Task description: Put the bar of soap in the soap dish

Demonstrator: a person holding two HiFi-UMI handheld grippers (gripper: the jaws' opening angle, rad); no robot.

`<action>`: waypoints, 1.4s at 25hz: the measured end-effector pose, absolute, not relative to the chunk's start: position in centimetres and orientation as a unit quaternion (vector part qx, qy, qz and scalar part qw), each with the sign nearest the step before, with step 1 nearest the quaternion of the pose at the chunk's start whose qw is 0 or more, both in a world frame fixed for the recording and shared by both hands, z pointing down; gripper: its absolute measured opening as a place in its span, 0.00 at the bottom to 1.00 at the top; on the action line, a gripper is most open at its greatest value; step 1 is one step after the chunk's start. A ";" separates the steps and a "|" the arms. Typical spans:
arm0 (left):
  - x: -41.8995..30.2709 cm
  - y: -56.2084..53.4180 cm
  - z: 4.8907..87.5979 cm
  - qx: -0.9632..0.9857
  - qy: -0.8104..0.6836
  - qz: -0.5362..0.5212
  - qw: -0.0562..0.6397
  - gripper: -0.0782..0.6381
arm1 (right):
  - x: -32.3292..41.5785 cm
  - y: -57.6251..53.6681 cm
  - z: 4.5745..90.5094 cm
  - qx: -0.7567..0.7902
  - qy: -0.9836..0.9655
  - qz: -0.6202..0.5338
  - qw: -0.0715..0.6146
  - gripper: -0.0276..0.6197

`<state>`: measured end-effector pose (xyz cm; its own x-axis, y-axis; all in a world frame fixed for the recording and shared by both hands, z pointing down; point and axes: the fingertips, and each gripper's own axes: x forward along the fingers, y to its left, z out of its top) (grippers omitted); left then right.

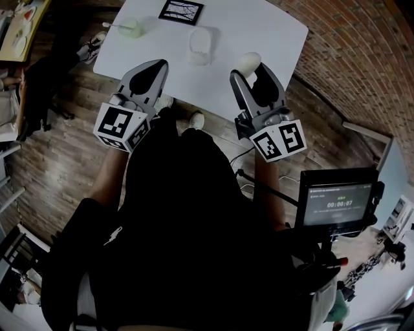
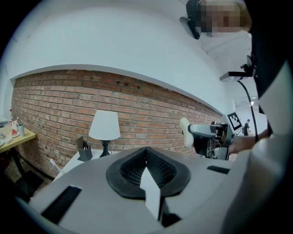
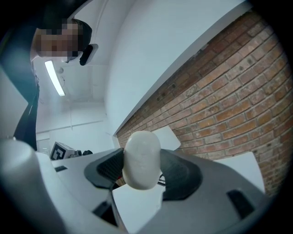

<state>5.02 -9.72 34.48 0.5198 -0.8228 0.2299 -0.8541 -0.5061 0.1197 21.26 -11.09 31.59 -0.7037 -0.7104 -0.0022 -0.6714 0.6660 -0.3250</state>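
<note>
The white oval bar of soap [image 3: 142, 160] sits between the jaws of my right gripper [image 3: 142, 176], which is shut on it. From the head camera the soap [image 1: 248, 62] shows at the tip of the right gripper [image 1: 252, 70], above the near edge of the white table [image 1: 272, 32]. The white soap dish [image 1: 199, 45] lies on the table, ahead and to the left of the soap. My left gripper [image 1: 157, 66] is held level beside it, shut with nothing in it [image 2: 147, 172]. Both grippers point toward the walls, off the table.
A pale green object [image 1: 129, 27] and a black-and-white card [image 1: 181, 11] lie at the table's far side. A lamp [image 2: 104, 125] and pen holder [image 2: 84, 153] stand by the brick wall [image 2: 137, 105]. A monitor [image 1: 339, 203] is at my right, and a wooden side table [image 1: 19, 29] at far left.
</note>
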 end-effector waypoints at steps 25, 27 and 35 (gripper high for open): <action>2.4 -19.2 34.8 0.914 -0.384 0.061 0.115 0.12 | 16.1 -17.8 33.4 -0.463 0.873 -0.150 0.035 0.44; 2.3 -20.1 35.1 0.918 -0.374 0.060 0.119 0.12 | 16.0 -18.4 33.6 -0.474 0.867 -0.152 0.031 0.44; 2.0 -22.6 36.3 0.927 -0.348 0.061 0.129 0.12 | 15.6 -20.5 35.8 -0.505 0.846 -0.172 0.013 0.44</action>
